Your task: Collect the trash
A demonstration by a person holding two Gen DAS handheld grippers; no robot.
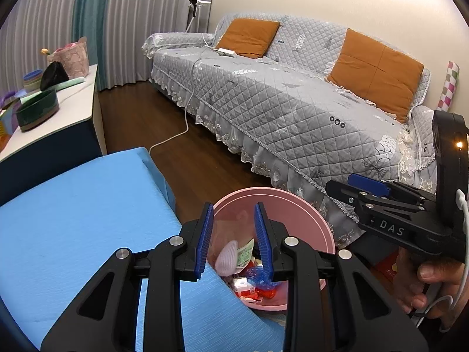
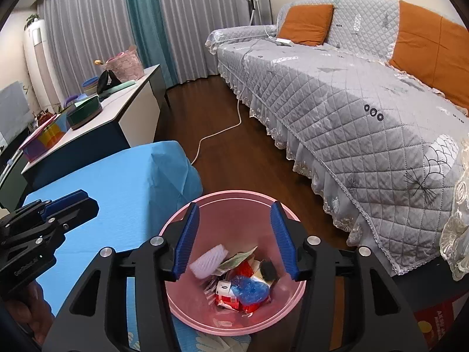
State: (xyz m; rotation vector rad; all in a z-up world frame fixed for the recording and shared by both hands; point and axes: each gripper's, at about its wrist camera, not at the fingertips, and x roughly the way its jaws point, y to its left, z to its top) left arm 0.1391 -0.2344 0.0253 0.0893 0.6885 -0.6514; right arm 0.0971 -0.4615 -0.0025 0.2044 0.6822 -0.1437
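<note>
A pink bin (image 1: 293, 202) (image 2: 234, 194) stands on the floor beside the blue table, and both grippers hang over its mouth. My left gripper (image 1: 234, 243) is open. A white foam net (image 1: 227, 253) (image 2: 208, 259) shows blurred between and below the pads, touching neither. My right gripper (image 2: 236, 245) is open too, with nothing between its pads. Inside the bin lie a blue crumpled wrapper (image 2: 249, 289), a red and white carton (image 2: 225, 293), a green paper (image 2: 239, 259) and a black piece (image 2: 268, 268). Each gripper also shows in the other's view, the right gripper (image 1: 348, 186) and the left gripper (image 2: 76, 202).
A blue-covered table (image 1: 73, 220) (image 2: 117, 190) borders the bin on the left. The grey quilted sofa (image 1: 293, 111) runs along the right. A white cable (image 1: 176, 135) crosses the wood floor. A white cabinet (image 1: 73, 108) with bowls stands at the far left, and a red box (image 2: 436, 319) lies by the sofa.
</note>
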